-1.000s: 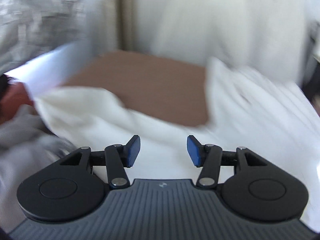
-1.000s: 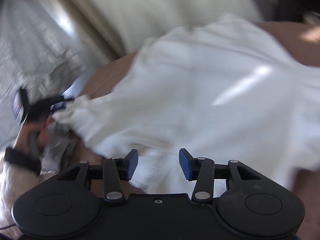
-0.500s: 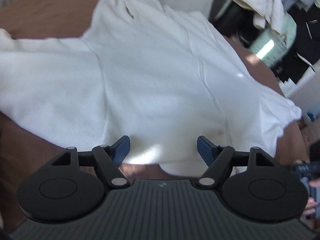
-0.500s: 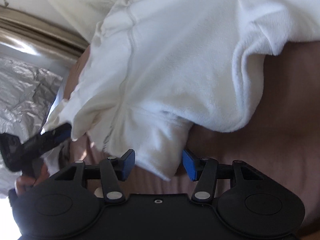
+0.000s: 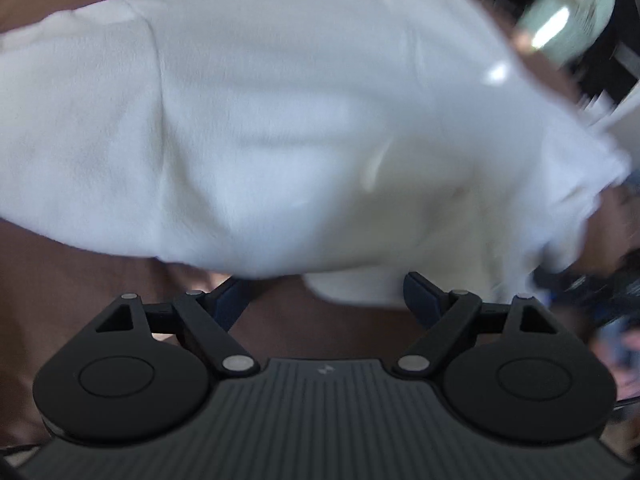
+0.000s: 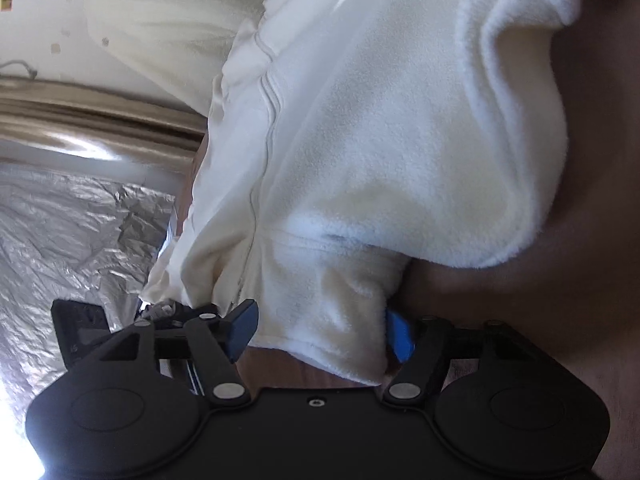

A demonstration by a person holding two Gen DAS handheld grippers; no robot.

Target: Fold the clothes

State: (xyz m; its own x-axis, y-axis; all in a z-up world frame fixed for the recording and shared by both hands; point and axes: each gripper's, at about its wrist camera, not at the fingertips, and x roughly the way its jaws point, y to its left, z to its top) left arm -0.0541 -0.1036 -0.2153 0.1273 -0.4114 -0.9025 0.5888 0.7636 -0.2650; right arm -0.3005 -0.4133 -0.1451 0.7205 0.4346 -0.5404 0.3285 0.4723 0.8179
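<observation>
Looking down your left wrist view, your left gripper [image 5: 326, 294] has its jaws spreading wide over the brown bed surface [image 5: 80, 280], the near hem of the white fleece top [image 5: 280, 120] lying just ahead of the blue pads, unpinched; blur hides any lettering. In your right wrist view, your right gripper [image 6: 320, 330] is opening too, a fleece cuff [image 6: 340, 320] hanging between its pads; crinkled silver foil [image 6: 80, 232] lies left, and no writing is legible.

Brown bed surface [image 6: 592, 160], crinkled silver foil [image 6: 72, 232], pale green container [image 5: 568, 20], beige curtain [image 6: 100, 116]
</observation>
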